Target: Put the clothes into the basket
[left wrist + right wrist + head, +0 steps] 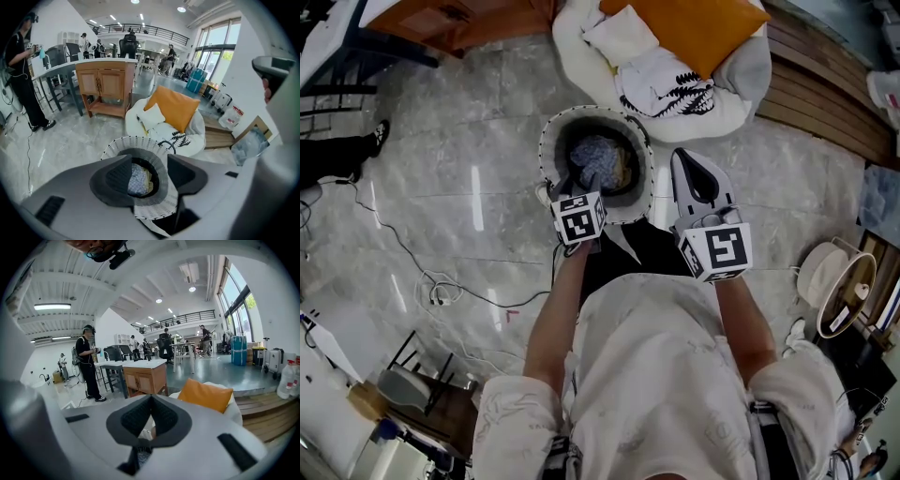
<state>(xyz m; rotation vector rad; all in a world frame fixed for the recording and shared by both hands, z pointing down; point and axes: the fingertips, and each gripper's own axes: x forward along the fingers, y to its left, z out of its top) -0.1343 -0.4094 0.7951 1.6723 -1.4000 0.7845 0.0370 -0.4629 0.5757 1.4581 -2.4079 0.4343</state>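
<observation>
**Spotter:** Head view first. Your left gripper (589, 186) hangs over the near rim of the basket (546, 150), upper centre of the frame. The clothes (598, 155) lie inside it, a crumpled blue-and-white heap.

**Checker:** A heap like that points nowhere, and I see no long axis in it. Your right gripper (686, 161) sits just right of the basket. Swing either hand sideways and you likely tip that light basket.

**Spotter:** Left gripper view. Your fingers (117, 178) stand spread wide with nothing pressed between them. The clothes (138, 179) show in the gap, down in the basket (136, 140).

**Checker:** If a fold is caught on a pad, I judge you drag it back out as you lift. Above, on the white beanbag (132, 115), lies a leaf-print garment (176, 139), not yet in the basket. It seems to stretch left to right.

**Spotter:** Right gripper view. On your right gripper (151, 398) the fingers (133, 418) are pressed together at the tips, pinching nothing I can make out.

**Checker:** Closed like that, you cannot take that garment. Open before you reach.
</observation>
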